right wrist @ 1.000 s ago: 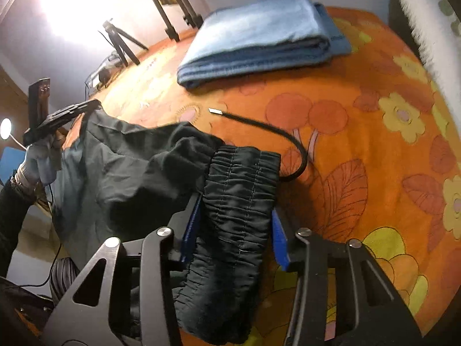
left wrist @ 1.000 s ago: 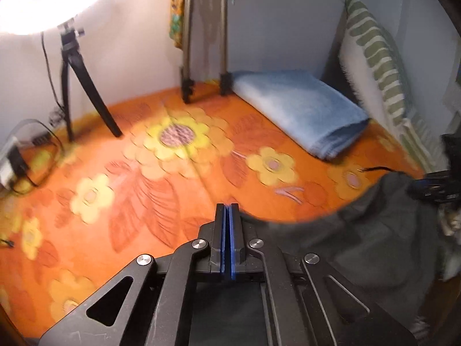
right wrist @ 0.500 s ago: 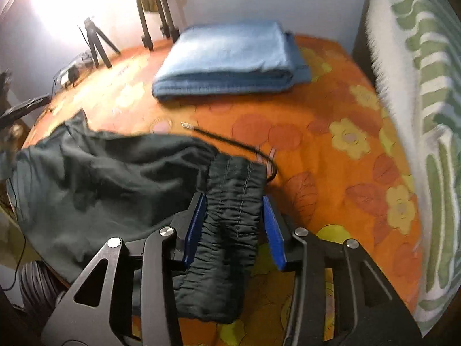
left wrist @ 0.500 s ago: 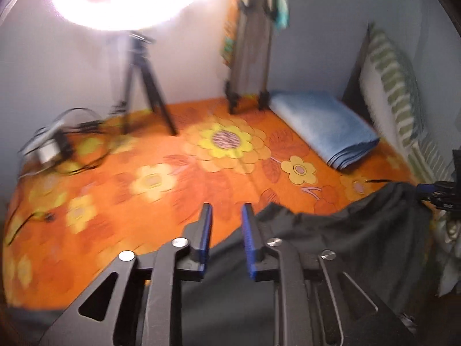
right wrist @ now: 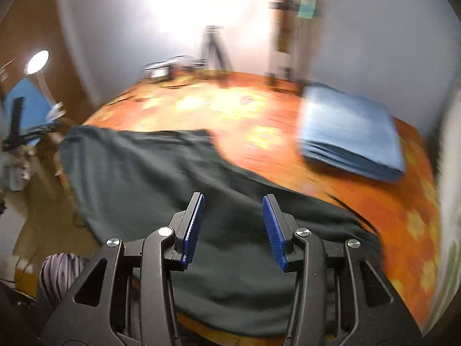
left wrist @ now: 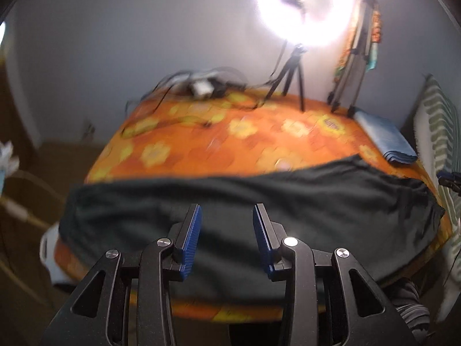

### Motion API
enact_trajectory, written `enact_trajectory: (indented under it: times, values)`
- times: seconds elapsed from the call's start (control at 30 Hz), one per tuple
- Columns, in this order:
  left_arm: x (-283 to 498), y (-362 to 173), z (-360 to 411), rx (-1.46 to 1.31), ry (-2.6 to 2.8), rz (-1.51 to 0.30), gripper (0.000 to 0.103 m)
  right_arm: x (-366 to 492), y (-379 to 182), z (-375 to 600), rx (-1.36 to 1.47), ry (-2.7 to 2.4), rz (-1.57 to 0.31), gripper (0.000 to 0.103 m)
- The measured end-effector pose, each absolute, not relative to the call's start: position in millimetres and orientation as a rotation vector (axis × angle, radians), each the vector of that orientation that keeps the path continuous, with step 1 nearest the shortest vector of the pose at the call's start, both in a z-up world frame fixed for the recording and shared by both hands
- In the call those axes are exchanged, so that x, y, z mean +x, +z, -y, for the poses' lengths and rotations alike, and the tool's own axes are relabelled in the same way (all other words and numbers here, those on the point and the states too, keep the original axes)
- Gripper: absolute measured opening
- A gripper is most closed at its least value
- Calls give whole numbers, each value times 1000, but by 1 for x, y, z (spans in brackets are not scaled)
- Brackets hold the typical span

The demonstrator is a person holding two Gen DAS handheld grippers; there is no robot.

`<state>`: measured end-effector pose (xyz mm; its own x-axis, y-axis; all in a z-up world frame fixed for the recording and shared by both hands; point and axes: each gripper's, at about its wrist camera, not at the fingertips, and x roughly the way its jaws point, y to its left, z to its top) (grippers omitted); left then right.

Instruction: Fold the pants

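Pants (left wrist: 247,201), dark and spread wide, lie across the near edge of the bed (left wrist: 230,132), directly under and ahead of both grippers. Beyond them the bed's orange flowered cover runs back to the wall. Ahead and to the right of the right gripper (right wrist: 233,225) sits a folded blue cloth (right wrist: 348,135), well apart from the pants; from the left gripper (left wrist: 227,233) the same cloth (left wrist: 383,141) shows far ahead at the right. A lit ring lamp (left wrist: 302,8) on a tripod stands at the bed's far side, with a tangle of cables to its left. The left gripper's jaws are opening, with nothing pinched between the blue pads, only the pants below. The right gripper's jaws are spread and grip nothing; the cloth lies beneath them. Both views are blurred.
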<state>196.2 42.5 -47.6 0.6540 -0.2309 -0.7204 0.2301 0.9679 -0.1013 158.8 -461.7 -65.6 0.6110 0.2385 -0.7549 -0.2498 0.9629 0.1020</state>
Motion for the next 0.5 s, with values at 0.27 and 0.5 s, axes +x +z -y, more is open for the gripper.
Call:
enact_trajectory:
  times: [0.27, 0.5]
  values:
    - [192, -110, -83, -79, -206, -900, 36, 197, -90, 276, -200, 645, -929, 44]
    - [185, -127, -137, -151, -137, -874, 36, 208, -131, 159, -317, 809, -981, 41]
